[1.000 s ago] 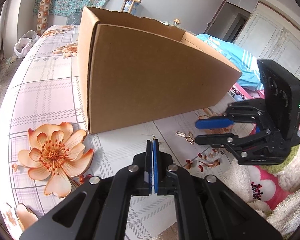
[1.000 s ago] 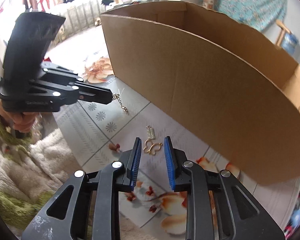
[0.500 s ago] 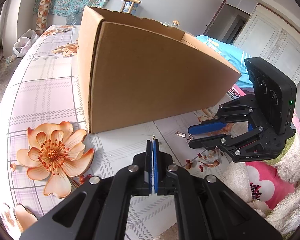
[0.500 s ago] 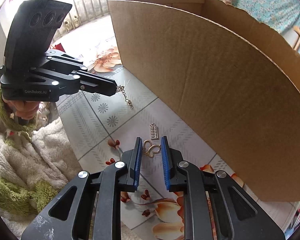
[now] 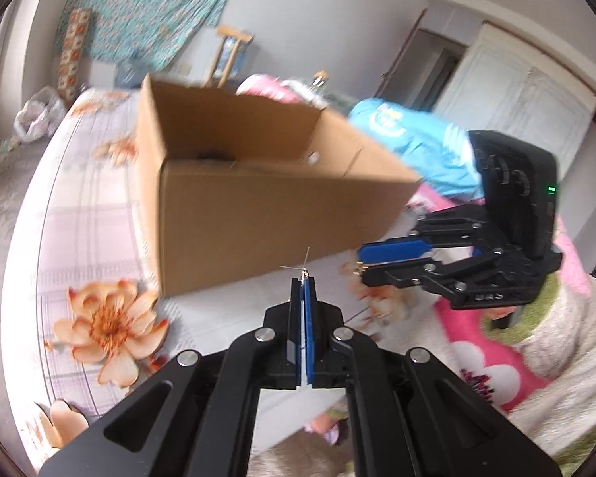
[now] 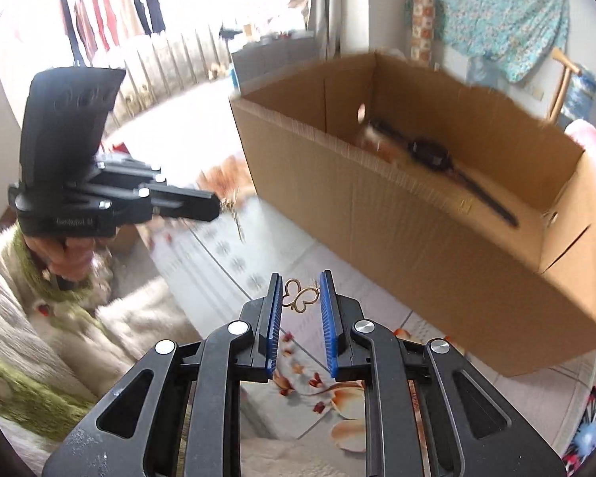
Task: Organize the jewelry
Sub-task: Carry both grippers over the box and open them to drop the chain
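The right fingers (image 6: pixel 300 298) have just been closing and are pinching a gold butterfly pendant (image 6: pixel 299 299) between their blue pads, off the bed. The left fingers (image 5: pixel 302 283) are clenched tight on a thin gold chain (image 6: pixel 236 220), which is dangling from their tips in the right view. Both are hovering just in front of an open cardboard box (image 6: pixel 397 230), which is sitting on the flowered bed sheet (image 5: pixel 87 238). A black watch (image 6: pixel 431 155) is lying inside the box. A hand (image 6: pixel 65 256) in a fluffy sleeve is gripping the left handle.
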